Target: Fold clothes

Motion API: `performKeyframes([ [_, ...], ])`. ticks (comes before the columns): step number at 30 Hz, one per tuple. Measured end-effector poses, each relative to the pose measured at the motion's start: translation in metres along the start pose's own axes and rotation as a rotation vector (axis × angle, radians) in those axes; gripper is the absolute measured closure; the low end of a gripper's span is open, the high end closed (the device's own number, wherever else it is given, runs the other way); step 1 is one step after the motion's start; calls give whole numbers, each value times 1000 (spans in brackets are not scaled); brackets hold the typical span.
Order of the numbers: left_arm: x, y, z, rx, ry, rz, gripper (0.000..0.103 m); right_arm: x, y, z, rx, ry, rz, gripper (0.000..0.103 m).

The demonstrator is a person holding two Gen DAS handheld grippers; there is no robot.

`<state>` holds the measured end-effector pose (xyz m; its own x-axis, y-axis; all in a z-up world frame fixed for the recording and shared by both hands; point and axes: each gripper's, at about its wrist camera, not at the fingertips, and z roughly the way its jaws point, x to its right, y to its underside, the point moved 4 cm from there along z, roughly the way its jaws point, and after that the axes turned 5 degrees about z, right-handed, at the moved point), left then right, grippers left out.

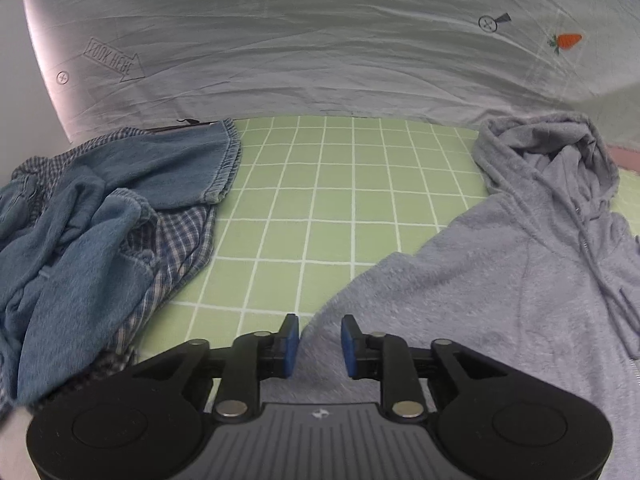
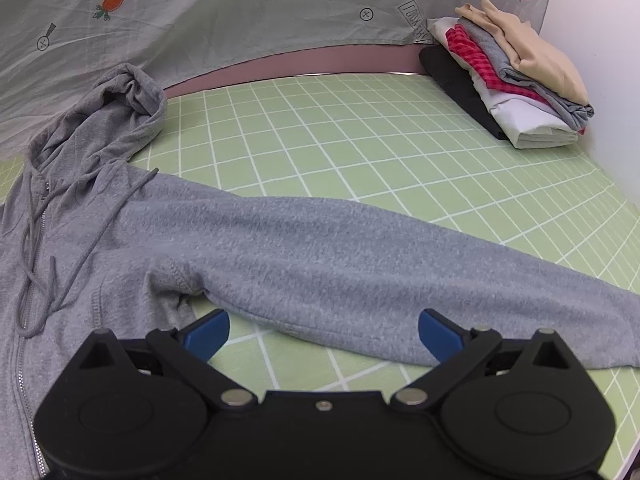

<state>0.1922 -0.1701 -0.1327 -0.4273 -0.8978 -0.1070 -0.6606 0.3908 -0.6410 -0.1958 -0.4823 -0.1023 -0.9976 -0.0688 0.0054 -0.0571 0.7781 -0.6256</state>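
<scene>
At the far left lies a crumpled heap of blue denim and blue-checked garments [image 1: 92,216], waiting its turn on the green surface with a white grid [image 1: 320,184]; whether that surface is a worktop or a mattress is hard to say. To the right of the heap, the left tool [image 1: 320,340] hovers over the near edge of the grey fleece zip hoodie [image 1: 520,272], its blue pads standing a little apart, with fabric below them but nothing pinched. The hoodie is spread flat, hood up toward the pale sheet printed with carrots [image 1: 320,48]. Further right, its long grey sleeve [image 2: 360,264] stretches outward, and the right tool [image 2: 324,332] stands wide open just before the sleeve's lower edge, gripping nothing. The folding looks barely begun: the next move probably calls for pinching the sleeve and carrying it across the body. At the far right sits a folded stack of black, white, red, grey and beige clothes [image 2: 516,80]. The hoodie's hem and the left sleeve are cut off.
</scene>
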Motion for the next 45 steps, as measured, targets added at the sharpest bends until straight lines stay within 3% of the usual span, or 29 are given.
performKeyframes([
  [5, 9, 24, -30, -7, 1, -53, 58, -16, 13, -7, -14, -80, -46, 1],
  [9, 16, 50, -51, -33, 21, -98, 57, -24, 28, -14, -34, -148, -89, 6],
  [13, 16, 75, -70, -58, 24, -137, 54, -28, 44, -21, -73, -227, -134, 31],
  [17, 1, 96, -85, -70, -24, -154, 52, -36, 59, -27, -82, -275, -216, 84],
  [19, -14, 105, -90, -81, -58, -195, 50, -38, 62, -31, -56, -247, -274, 89],
  [24, -59, 126, -98, -104, -172, -299, 47, -29, 60, -30, -54, -214, -232, 87],
  [27, -89, 138, -103, -107, -223, -375, 46, -30, 61, -31, -48, -179, -239, 77],
  [30, -117, 148, -104, -125, -277, -408, 45, -31, 63, -33, -49, -145, -225, 59],
  [32, -135, 153, -105, -130, -302, -423, 39, -32, 67, -37, -55, -134, -199, 38],
  [34, -151, 157, -106, -124, -314, -420, 37, -35, 72, -42, -57, -127, -177, 35],
  [37, -173, 163, -105, -134, -347, -419, 34, -46, 81, -55, -42, -119, -162, 21],
  [45, -225, 176, -96, -171, -416, -389, 20, -76, 101, -76, -27, -92, -169, 19],
])
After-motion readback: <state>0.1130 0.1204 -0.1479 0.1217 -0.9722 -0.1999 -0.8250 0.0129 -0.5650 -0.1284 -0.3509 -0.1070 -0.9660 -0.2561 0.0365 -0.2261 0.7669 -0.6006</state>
